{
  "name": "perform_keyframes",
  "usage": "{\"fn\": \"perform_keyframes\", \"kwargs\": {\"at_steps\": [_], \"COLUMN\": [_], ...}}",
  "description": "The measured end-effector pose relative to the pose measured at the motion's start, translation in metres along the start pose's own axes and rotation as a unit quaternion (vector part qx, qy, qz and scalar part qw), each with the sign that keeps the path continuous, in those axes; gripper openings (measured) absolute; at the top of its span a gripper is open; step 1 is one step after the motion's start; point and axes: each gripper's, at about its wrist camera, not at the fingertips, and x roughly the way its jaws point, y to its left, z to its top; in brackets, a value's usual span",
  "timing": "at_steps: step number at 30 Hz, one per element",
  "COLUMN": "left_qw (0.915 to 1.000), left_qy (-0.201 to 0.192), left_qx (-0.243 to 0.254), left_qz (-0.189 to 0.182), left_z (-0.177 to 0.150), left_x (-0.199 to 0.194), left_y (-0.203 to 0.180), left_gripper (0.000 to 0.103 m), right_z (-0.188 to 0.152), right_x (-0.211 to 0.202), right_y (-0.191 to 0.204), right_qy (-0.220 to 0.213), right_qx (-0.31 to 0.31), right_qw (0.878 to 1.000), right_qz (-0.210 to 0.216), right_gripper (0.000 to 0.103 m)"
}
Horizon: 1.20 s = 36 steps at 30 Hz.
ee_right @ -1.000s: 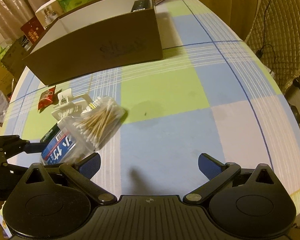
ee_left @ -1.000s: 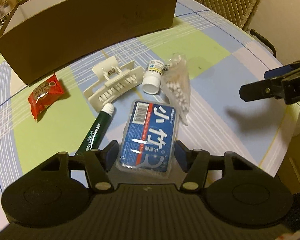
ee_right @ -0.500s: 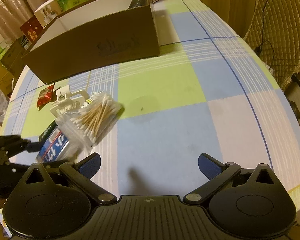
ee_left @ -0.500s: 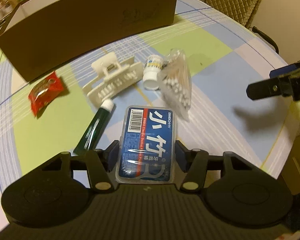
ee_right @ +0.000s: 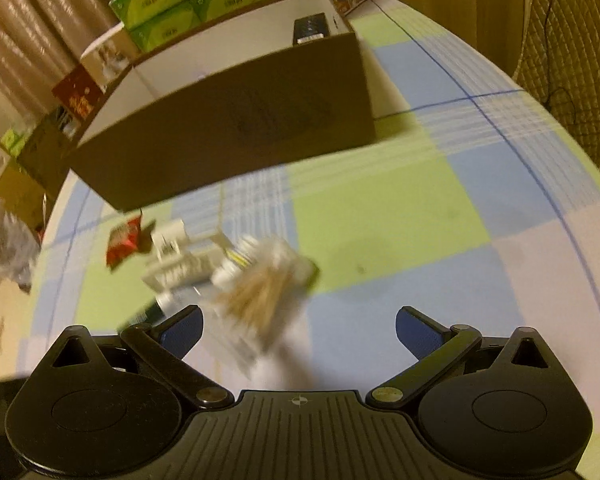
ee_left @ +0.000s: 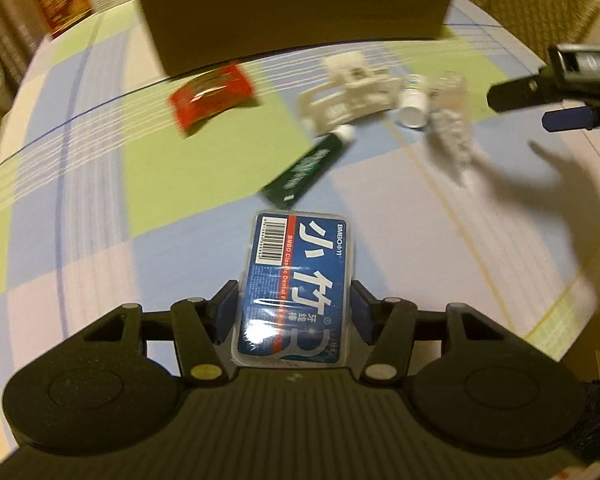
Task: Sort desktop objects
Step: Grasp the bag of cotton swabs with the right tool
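Observation:
My left gripper [ee_left: 294, 312] is shut on a blue floss-pick box [ee_left: 296, 284] and holds it above the checked tablecloth. On the cloth lie a green tube [ee_left: 308, 168], a white hair claw [ee_left: 348, 96], a small white bottle [ee_left: 414, 100], a clear pack of cotton swabs [ee_left: 450, 132] and a red snack packet [ee_left: 212, 94]. My right gripper [ee_right: 298, 330] is open and empty, just behind the swab pack [ee_right: 264, 296]. It shows at the right edge of the left wrist view [ee_left: 548, 100]. The brown cardboard box [ee_right: 236, 136] stands behind the objects.
Green tissue boxes [ee_right: 188, 0] and other cartons stand behind the cardboard box. A dark item [ee_right: 312, 30] lies inside the box. A wicker chair [ee_right: 572, 60] stands at the table's right. The table edge curves close on the right.
My left gripper lifted the floss-pick box off the table and swung left, away from the pile. My right gripper moved forward toward the swab pack. Both views are blurred by motion.

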Motion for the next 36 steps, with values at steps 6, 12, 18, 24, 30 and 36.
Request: {"fn": "perform_keyframes", "kwargs": {"at_steps": [6, 12, 18, 24, 30, 36], "left_qw": [0.9991, 0.9973, 0.9966, 0.9965, 0.9953, 0.9944], "left_qy": [0.001, 0.001, 0.000, -0.001, 0.003, -0.003], "left_qx": [-0.034, -0.063, -0.075, -0.076, -0.088, -0.096], "left_qz": [0.025, 0.038, 0.034, 0.036, 0.041, 0.045], "left_z": [-0.005, -0.001, 0.006, 0.015, 0.016, 0.026], "left_x": [-0.003, -0.002, 0.002, 0.008, 0.012, 0.016], "left_y": [0.026, 0.043, 0.051, 0.054, 0.054, 0.053], "left_gripper": [0.054, 0.054, 0.054, 0.054, 0.055, 0.056], "right_z": [0.007, 0.000, -0.005, -0.011, -0.009, -0.031], "right_x": [0.026, 0.043, 0.033, 0.020, 0.016, 0.032], "right_y": [0.014, 0.016, 0.004, -0.003, -0.013, 0.013], "right_qy": [-0.003, 0.040, 0.063, 0.081, 0.060, 0.038], "right_qx": [0.001, -0.066, -0.148, -0.236, -0.115, -0.204], "right_qw": [1.000, 0.997, 0.987, 0.968, 0.991, 0.977], "right_qz": [-0.007, -0.022, 0.003, -0.015, 0.020, -0.055], "right_gripper": [0.085, 0.054, 0.052, 0.070, 0.079, 0.050]}}
